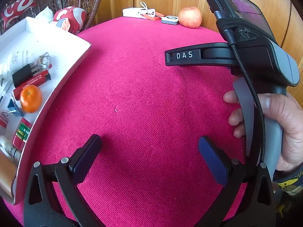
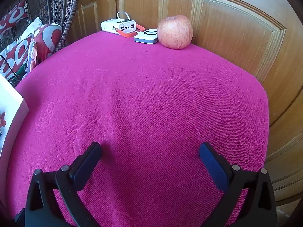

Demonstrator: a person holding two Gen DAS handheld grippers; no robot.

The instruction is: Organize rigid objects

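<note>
A coarse-woven magenta cloth [image 2: 151,104] covers the table, and both the left gripper [image 1: 149,147] and the right gripper [image 2: 149,153] hang over bare fabric with jaws spread wide and nothing between them. At the far edge, against panelled wood, sit a round apple [image 2: 174,31], a flat white charging pad [image 2: 146,36] and a boxy white power bank [image 2: 118,25]. The shallow white tray [image 1: 75,60] at left holds a mandarin [image 1: 30,98], a black plug, a red lighter-like stick, perhaps binder clips, and cut-off packets.
</note>
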